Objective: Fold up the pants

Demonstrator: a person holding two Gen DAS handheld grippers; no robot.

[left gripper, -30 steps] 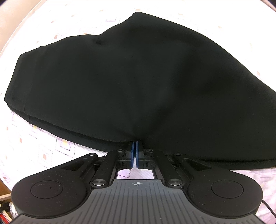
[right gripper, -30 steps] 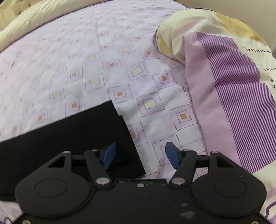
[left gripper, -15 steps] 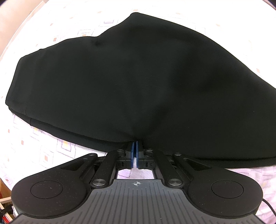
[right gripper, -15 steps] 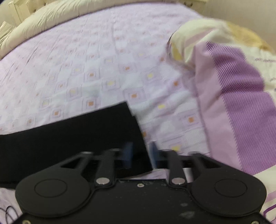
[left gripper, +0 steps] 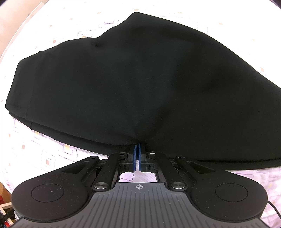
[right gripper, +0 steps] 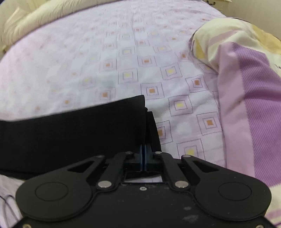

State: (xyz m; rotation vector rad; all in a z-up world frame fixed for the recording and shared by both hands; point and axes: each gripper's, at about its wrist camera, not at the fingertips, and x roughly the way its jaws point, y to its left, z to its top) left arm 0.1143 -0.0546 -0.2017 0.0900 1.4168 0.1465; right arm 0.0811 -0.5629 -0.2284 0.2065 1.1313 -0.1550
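Black pants [left gripper: 133,84] lie spread over the patterned bedsheet and fill most of the left wrist view. My left gripper [left gripper: 137,146] is shut on the near edge of the cloth, which puckers up toward the blue pads. In the right wrist view the hem end of a pant leg [right gripper: 84,129] lies as a black band across the sheet, its end folded over in two layers. My right gripper [right gripper: 143,147] is shut on that end near the corner.
The bedsheet [right gripper: 123,57] is pale lilac with small squares. A purple striped and cream duvet [right gripper: 245,91] is bunched at the right. A cream padded bed edge [right gripper: 35,15] runs along the far left. Shelf items show at the lower left corner [left gripper: 5,212].
The right gripper's jaws went from wide open beside the pant hem to shut on it, and the view tilted and shifted over the hem. The left gripper kept its grip; the pants shifted slightly.
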